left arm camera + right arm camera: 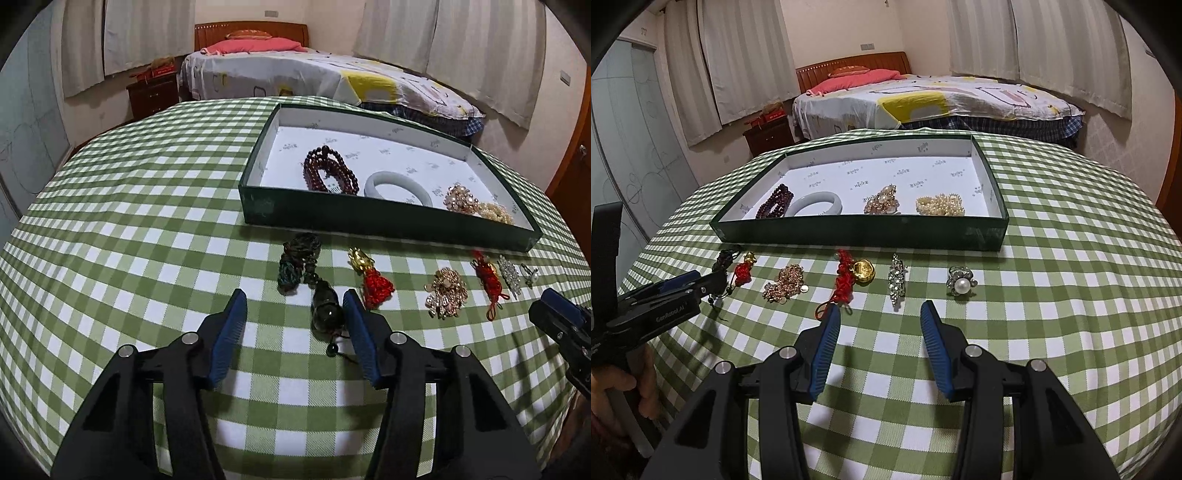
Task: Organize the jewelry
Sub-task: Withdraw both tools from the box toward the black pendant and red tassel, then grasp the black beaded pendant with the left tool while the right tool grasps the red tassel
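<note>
**Left jaws around dark pendant, not gripping**

Left gripper [295, 302] low over checked cloth [147, 221], jaws partly open. Dark pendant [327, 308] between the pads, right pad [356, 325] just beside it or touching (cannot tell which), left pad [231, 325] clear of it. Cord bundle [299, 264] of the pendant just beyond the fingertips.

Right gripper [879, 314] above bare cloth, jaws partly open, nothing between them. Just beyond its tips: red-knot gold charm [855, 278], crystal brooch [897, 278], pearl ring [961, 285]. Further left: gold brooch [785, 286] and a smaller red tassel charm [744, 269].

In the green tray [857, 230], along the near wall: red beads [775, 206], pale bangle [818, 205], gold cluster [882, 201], pearl bracelet [940, 206].

Hand [624, 387] on the left gripper's handle at the picture's left edge.
</note>
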